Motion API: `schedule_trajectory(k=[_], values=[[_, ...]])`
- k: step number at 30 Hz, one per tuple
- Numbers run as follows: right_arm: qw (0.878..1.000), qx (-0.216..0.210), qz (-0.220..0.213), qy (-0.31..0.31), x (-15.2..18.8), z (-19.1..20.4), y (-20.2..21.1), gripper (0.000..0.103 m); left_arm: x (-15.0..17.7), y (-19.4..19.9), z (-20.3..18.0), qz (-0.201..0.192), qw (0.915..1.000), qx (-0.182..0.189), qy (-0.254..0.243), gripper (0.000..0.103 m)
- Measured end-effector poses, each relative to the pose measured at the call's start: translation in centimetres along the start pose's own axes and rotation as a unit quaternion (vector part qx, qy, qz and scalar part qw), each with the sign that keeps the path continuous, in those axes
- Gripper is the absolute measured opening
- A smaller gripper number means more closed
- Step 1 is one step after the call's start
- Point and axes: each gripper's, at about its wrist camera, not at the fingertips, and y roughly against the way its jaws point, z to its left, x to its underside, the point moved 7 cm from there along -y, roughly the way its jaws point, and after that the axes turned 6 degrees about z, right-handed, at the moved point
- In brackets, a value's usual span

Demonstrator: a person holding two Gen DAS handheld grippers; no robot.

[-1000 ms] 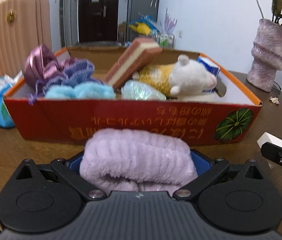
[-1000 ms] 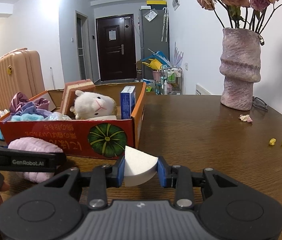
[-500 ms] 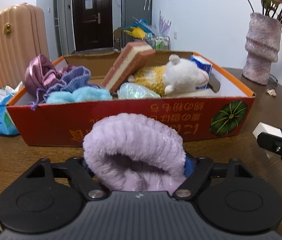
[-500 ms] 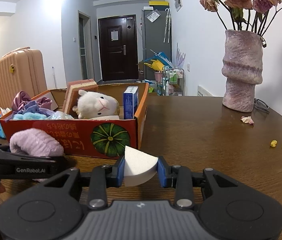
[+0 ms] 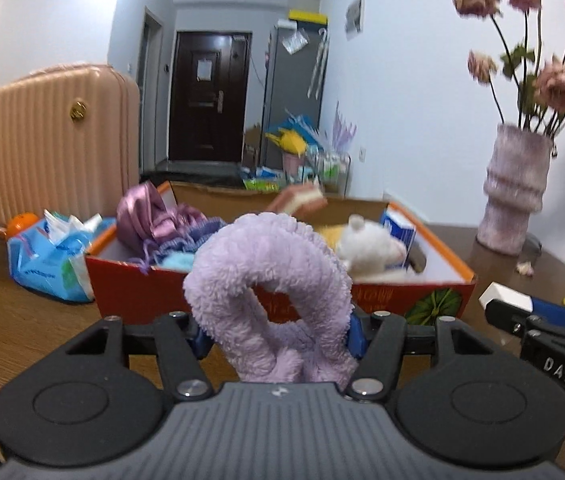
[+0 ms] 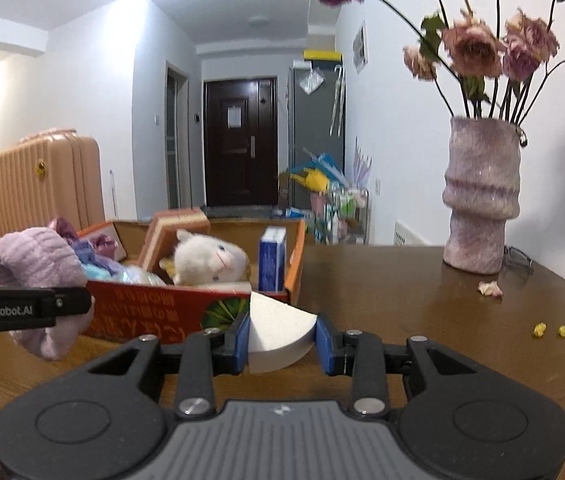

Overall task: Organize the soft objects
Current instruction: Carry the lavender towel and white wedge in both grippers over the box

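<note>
My left gripper holds a fluffy lilac band above the table, just before the red cardboard box. Its jaws are closing, and the blue pads squeeze the band into an upright loop. In the right wrist view the band hangs at the left, level with the box rim. My right gripper is shut on a white wedge sponge, low over the table near the box's right corner. The box holds a plush sheep, a pink-and-cream sponge block, a blue carton and purple cloths.
A lilac vase of dried roses stands at the right on the brown table. Yellow crumbs and a petal lie near it. A blue plastic bag sits left of the box, with a pink suitcase behind.
The left jaws narrowed on the lilac band and lifted it off the table, bunching it from a flat roll into a tall loop. The right gripper stayed shut on the white sponge.
</note>
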Motion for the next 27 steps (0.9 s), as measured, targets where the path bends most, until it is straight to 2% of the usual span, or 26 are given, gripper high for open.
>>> schedule_trajectory(k=[11, 27], values=[[0.999, -0.006, -0.039, 0.001, -1.1, 3.5, 0.7, 0.033, -1.7, 1.7, 1.0, -0.046, 0.9983, -0.025, 0.024, 0.061], [0.998, -0.001, -0.057, -0.017, -3.1, 5.1, -2.6, 0.033, -4.4, -0.4, 2.7, -0.069, 0.9957, -0.031, 0.054, 0.061]])
